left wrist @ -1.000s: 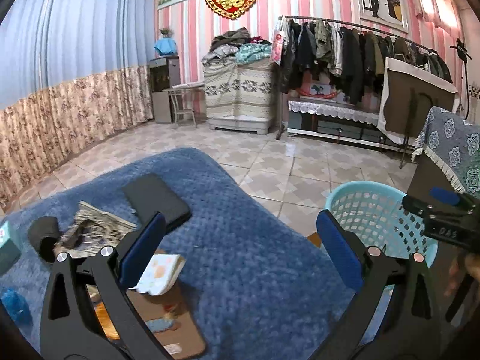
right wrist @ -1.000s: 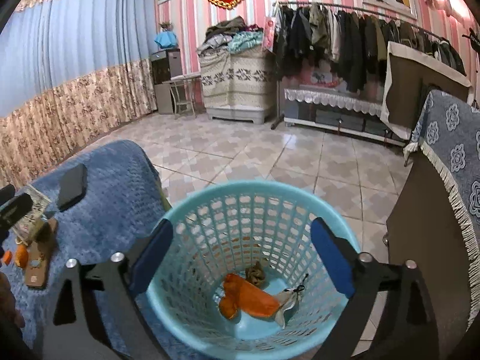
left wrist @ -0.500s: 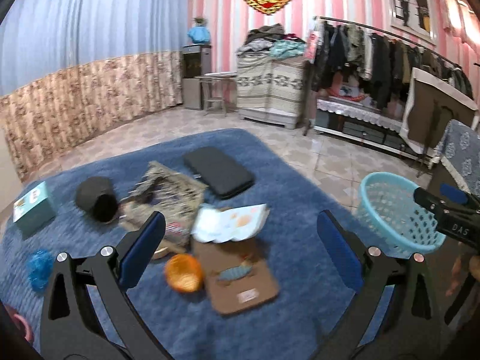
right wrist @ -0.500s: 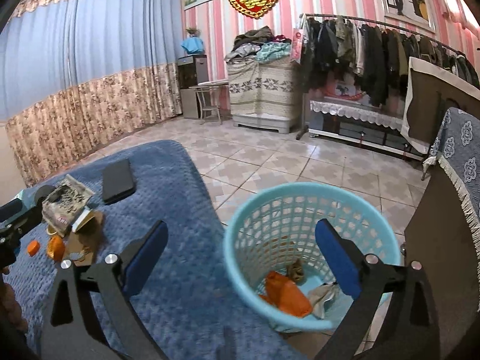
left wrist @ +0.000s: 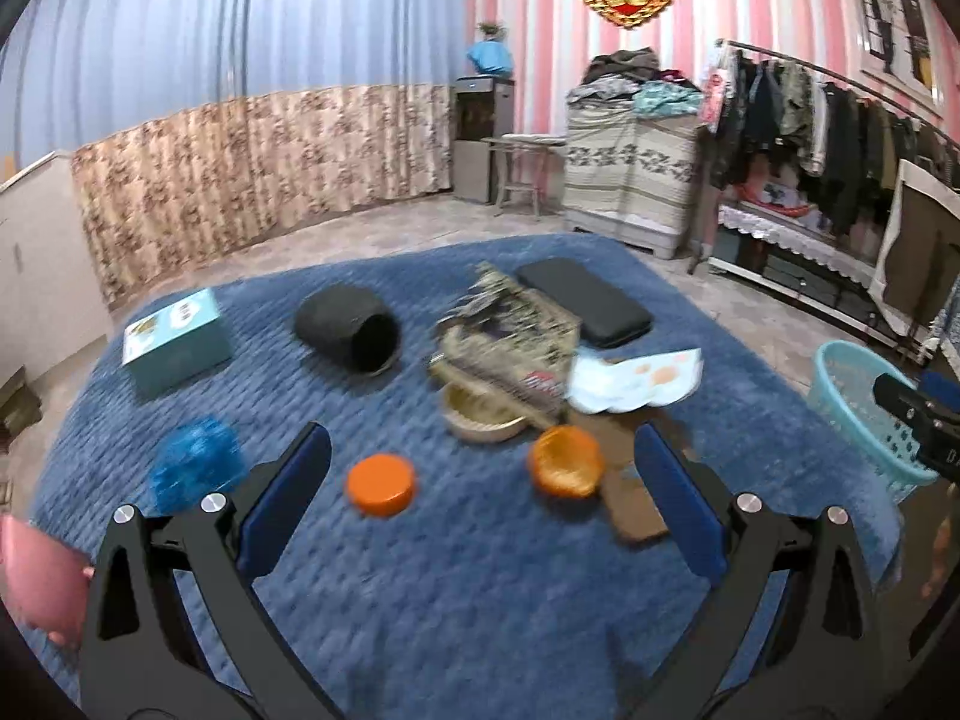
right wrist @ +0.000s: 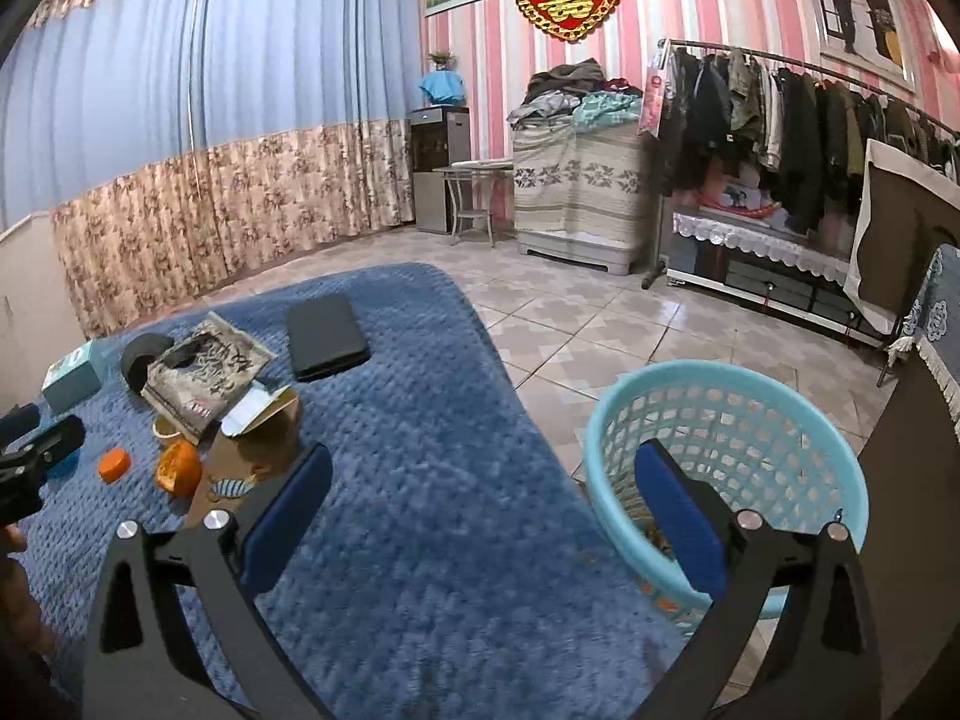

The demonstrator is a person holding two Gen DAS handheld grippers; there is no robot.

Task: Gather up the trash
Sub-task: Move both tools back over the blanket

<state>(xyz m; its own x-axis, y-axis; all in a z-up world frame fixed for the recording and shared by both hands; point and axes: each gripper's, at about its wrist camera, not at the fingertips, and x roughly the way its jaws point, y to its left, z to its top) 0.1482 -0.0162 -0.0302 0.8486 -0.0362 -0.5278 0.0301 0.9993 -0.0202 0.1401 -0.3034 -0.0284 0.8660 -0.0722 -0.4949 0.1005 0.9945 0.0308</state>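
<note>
My left gripper [left wrist: 480, 498] is open and empty above the blue blanket [left wrist: 480, 588]. Just ahead of it lie an orange cap [left wrist: 381, 484] and an orange peel [left wrist: 565, 459]. A crumpled blue wrapper [left wrist: 195, 462] lies to its left and a white paper [left wrist: 636, 378] further on. My right gripper [right wrist: 480, 516] is open and empty, between the blanket [right wrist: 420, 480] and the light blue basket [right wrist: 840, 468]. The peel [right wrist: 179, 468] and cap [right wrist: 114, 463] show far left in the right wrist view.
On the blanket lie a black pouch [left wrist: 351, 330], a teal box [left wrist: 177, 339], a magazine [left wrist: 510, 324], a black case [left wrist: 585, 300], a small bowl [left wrist: 480, 417] and brown cardboard [left wrist: 630, 504]. The basket [left wrist: 864, 402] stands at the right on the tiled floor. A clothes rack [right wrist: 780, 102] is behind.
My left gripper has swung left from the basket side to over the trash on the blanket. My right gripper has drawn back and left from above the basket.
</note>
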